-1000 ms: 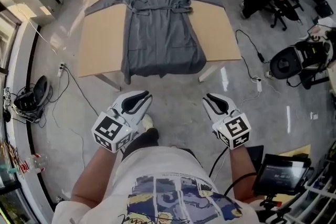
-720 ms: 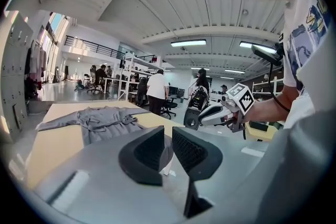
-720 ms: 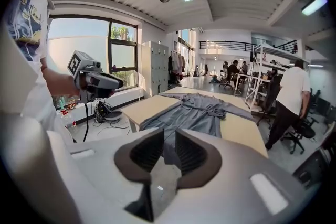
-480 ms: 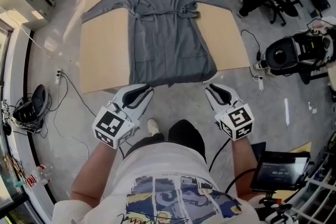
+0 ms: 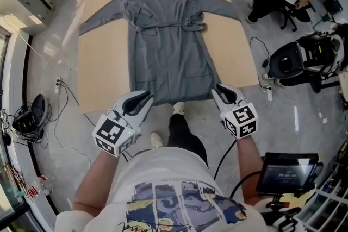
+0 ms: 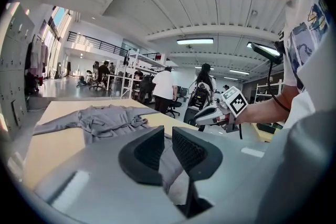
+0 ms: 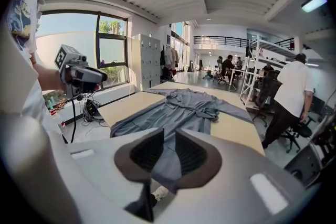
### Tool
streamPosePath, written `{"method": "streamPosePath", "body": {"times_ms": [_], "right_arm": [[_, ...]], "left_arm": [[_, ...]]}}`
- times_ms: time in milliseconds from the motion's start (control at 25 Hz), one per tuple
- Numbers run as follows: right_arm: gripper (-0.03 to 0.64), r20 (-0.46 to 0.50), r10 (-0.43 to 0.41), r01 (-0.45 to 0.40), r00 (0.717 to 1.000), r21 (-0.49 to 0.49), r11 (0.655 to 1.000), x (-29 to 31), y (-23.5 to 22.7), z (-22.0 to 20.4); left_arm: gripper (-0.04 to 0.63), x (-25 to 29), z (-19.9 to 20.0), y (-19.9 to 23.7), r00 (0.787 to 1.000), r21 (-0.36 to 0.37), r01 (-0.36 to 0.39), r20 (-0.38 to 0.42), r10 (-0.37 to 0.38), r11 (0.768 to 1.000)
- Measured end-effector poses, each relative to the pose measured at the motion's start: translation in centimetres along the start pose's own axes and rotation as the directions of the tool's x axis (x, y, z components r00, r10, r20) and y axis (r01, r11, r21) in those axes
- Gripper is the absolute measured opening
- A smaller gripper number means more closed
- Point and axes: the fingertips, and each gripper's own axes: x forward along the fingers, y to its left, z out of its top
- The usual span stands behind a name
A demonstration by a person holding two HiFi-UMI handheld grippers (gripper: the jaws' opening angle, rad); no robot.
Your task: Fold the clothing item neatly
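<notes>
Both hem corners look to be the targets: the left gripper [image 5: 142, 99] sits just beside the hem's left corner and the right gripper [image 5: 220, 91] beside its right, likely so the hem can be lifted evenly; each gripper's jaws stand narrowly apart, pinching nothing yet; the grey robe [image 5: 168, 46] lies spread flat down the middle of the tabletop [image 5: 103, 73], sleeves reaching toward the far corners, belt [image 5: 163, 27] across the waist, hem drooping over the near edge
</notes>
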Motion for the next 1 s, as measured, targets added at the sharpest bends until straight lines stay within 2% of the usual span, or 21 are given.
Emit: {"method": "streamPosePath", "body": {"times_ms": [320, 560, 680, 1000], "right_arm": [[0.055, -0.005, -0.013, 0.013, 1.000, 0.012, 1.000, 5.9, -8.2, 1.1], [0.055, -0.025, -0.075, 0.077, 0.997, 0.092, 0.993, 9.2, -17.0, 0.6], [0.085, -0.053, -0.112, 0.117, 0.992, 0.124, 0.985, 10.5, -21.6, -0.1], [0.095, -0.129, -0.163, 0.184, 0.978, 0.170, 0.968, 14.1, -31.5, -2.1]], "left_arm": [[0.051, 5.5, 1.7, 3.4, 1.000, -0.008, 0.001, -0.022, -0.001, 1.000], [0.051, 9.6, 2.9, 5.3, 0.999, -0.015, 0.004, -0.051, -0.004, 1.000], [0.051, 11.5, 3.6, 6.1, 0.998, -0.022, -0.002, -0.068, 0.001, 1.000], [0.051, 15.8, 5.5, 8.3, 0.995, -0.033, -0.018, -0.098, 0.015, 0.999]]}}
